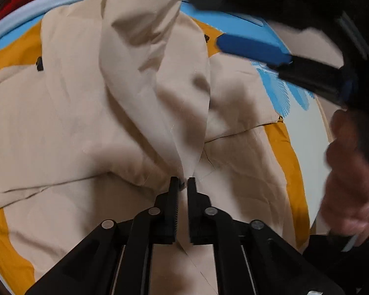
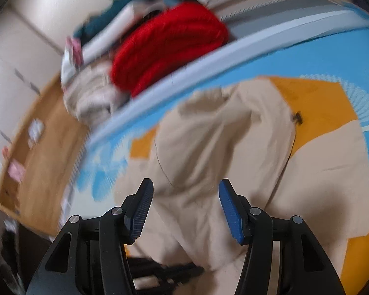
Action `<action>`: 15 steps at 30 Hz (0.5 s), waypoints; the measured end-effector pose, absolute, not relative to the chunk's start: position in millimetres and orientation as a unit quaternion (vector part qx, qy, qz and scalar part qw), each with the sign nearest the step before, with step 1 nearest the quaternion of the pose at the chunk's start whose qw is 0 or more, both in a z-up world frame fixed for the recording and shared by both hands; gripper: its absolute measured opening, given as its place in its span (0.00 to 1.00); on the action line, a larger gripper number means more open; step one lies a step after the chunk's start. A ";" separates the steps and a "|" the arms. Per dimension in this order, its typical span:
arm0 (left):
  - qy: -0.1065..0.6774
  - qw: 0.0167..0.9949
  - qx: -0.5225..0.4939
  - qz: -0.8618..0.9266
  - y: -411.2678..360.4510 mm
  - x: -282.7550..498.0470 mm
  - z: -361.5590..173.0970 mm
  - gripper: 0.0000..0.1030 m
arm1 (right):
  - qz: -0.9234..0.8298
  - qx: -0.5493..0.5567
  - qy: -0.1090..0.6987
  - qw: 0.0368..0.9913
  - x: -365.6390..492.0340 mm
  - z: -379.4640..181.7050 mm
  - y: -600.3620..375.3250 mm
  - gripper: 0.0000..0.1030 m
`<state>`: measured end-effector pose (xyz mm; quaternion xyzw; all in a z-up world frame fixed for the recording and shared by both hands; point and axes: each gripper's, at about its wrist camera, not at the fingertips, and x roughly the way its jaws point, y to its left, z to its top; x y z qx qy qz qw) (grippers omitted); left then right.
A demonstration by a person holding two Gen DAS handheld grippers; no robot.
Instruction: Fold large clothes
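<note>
A large beige garment lies crumpled on a bed sheet printed in blue and orange. My left gripper is shut on a fold of this garment, and the pinched cloth rises from its tips in a tall ridge. My right gripper hovers over the garment's far side at the upper right, with blue pads spread apart. In the right wrist view the right gripper stands open above the beige garment, its pads touching nothing.
A red knitted garment and a pale heap of clothes sit beyond the sheet's grey-blue edge. A wooden floor shows at the left. A person's hand is at the right edge.
</note>
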<state>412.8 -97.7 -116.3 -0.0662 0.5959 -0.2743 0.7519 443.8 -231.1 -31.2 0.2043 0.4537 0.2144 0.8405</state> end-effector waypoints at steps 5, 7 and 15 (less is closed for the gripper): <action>0.596 0.755 -0.130 -0.241 -64.1 410.2 -103.3 0.21 | 0.234 0.190 0.467 0.832 446.2 -41.8 -206.3 0.55; 0.593 0.768 -0.146 -0.191 -39.2 410.7 -103.4 0.27 | 0.241 0.171 0.464 0.835 445.8 -40.2 -194.9 0.55; 0.582 0.747 -0.307 -0.092 14.5 430.3 -142.9 0.35 | 0.219 0.032 0.485 0.846 439.0 -53.2 -157.3 0.07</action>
